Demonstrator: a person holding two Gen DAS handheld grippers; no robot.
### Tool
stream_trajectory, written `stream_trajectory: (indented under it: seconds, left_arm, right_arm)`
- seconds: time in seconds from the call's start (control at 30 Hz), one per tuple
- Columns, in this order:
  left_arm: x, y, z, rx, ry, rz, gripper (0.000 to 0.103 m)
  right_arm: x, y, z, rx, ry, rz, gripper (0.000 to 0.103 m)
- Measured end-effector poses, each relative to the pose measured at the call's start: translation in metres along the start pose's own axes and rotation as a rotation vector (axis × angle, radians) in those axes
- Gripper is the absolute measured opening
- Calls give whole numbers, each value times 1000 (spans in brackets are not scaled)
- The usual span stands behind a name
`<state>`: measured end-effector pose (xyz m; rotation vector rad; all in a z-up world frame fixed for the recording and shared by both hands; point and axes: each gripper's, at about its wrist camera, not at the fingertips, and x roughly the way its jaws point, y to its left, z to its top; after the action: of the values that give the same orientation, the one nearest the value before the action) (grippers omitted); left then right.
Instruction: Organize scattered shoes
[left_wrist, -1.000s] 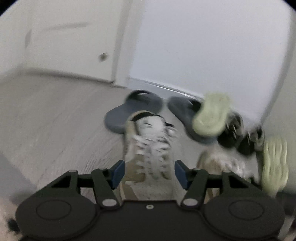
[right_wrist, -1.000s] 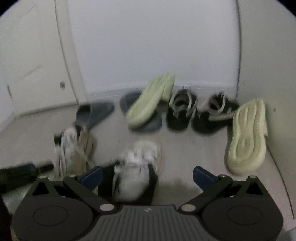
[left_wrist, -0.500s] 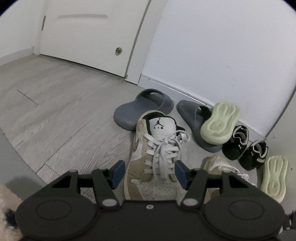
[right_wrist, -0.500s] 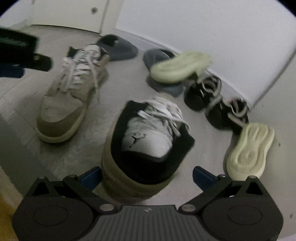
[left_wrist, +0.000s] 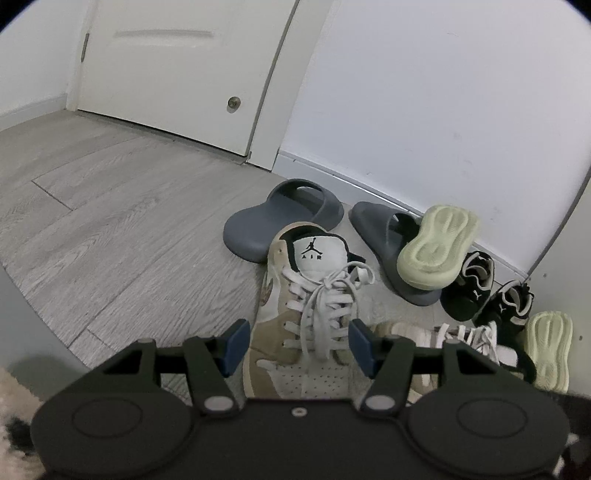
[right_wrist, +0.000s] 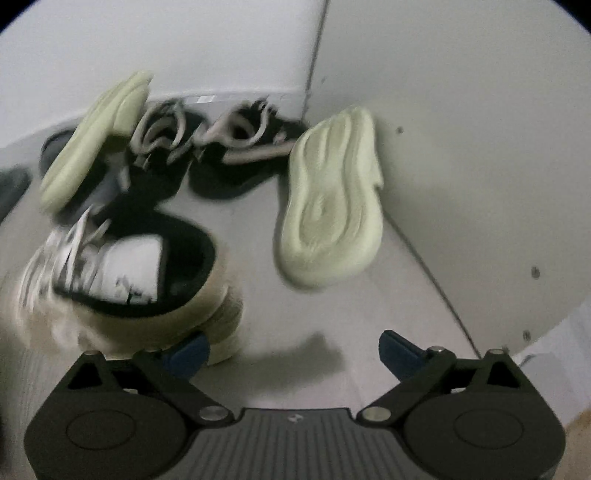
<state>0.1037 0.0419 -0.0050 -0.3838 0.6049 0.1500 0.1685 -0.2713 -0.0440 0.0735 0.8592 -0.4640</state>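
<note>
Meanwhile the right gripper (right_wrist: 291, 349) has swung off the tan sneaker (right_wrist: 122, 280) it was lined up on half a second ago: then the shoe's collar sat squarely between its fingers, now the shoe lies to the left with only its heel touching or overlapping the left blue pad, and bare floor (right_wrist: 295, 325) fills the gap. Its jaws have just been closing a little but stand wide apart with nothing between them. The view has turned toward the corner, where the upturned pale green slide (right_wrist: 332, 199) leans by the side wall, the two black sneakers (right_wrist: 221, 155) sit against the baseboard, and the second pale green slide (right_wrist: 96, 136) lies tilted over a dark slipper; all of this is smeared by motion. The left gripper (left_wrist: 298, 345) has not budged: it hangs half spread over the other tan sneaker (left_wrist: 306, 314), a blue pad near each side of the laces, though whether they press the shoe cannot be told. Two grey slides (left_wrist: 284, 218) rest beyond it by the wall. Judging by this, neither tan shoe is yet gripped for certain, and the right hand seems to be re-aiming, so the pairing of the sneakers is barely begun.
</note>
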Motion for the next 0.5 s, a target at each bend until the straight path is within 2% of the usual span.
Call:
stream_trajectory:
  seconds: [0.2, 0.27, 0.33, 0.43, 0.5]
  left_arm:
    - [-4, 6, 1, -35, -27, 4, 60]
    - [-3, 8, 2, -52, -34, 9, 60]
    - [-2, 7, 3, -52, -39, 13, 60]
    - [0, 3, 2, -32, -38, 8, 60]
    - [-1, 2, 2, -23, -42, 0, 60]
  right_arm:
    - [15, -11, 18, 188, -94, 105, 97]
    - [-4, -8, 13, 235, -165, 143, 97]
    - [-28, 3, 0, 252, -226, 224, 102]
    - [-34, 30, -17, 232, -187, 368, 103]
    - [-26, 52, -21, 226, -125, 397, 103]
